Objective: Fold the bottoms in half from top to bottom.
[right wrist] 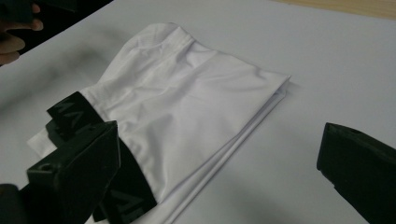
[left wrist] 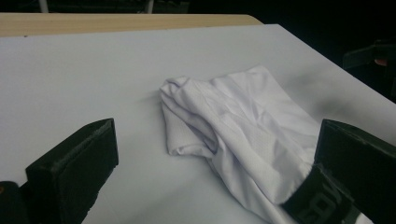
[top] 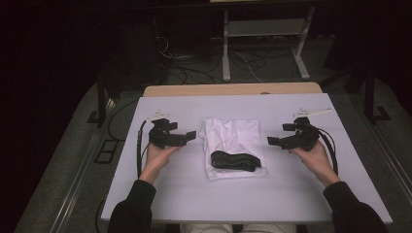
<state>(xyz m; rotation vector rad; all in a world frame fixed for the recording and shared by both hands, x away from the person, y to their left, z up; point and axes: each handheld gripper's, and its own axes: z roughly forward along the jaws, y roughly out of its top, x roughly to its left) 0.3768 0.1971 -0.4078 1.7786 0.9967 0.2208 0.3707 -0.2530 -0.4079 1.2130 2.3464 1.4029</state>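
Note:
A folded white garment (top: 231,141) with a black waistband (top: 235,161) lies in the middle of the white-covered table (top: 170,194), waistband toward the near edge. My left gripper (top: 184,137) is held just left of the garment, open and pointing at it. My right gripper (top: 279,134) is held just right of it, also open. In the left gripper view the jaws stand wide apart around the garment's (left wrist: 243,121) crumpled far corner, and the waistband (left wrist: 313,200) sits by the right jaw. In the right gripper view the waistband (right wrist: 70,114) runs behind the left jaw, above the garment's (right wrist: 187,107) neat folded edge.
A strip of the wooden tabletop (top: 233,89) shows past the cover's far edge. Beyond it, cables and a metal stand's legs (top: 226,48) are on the dark floor. Bare cover surrounds the garment on all sides.

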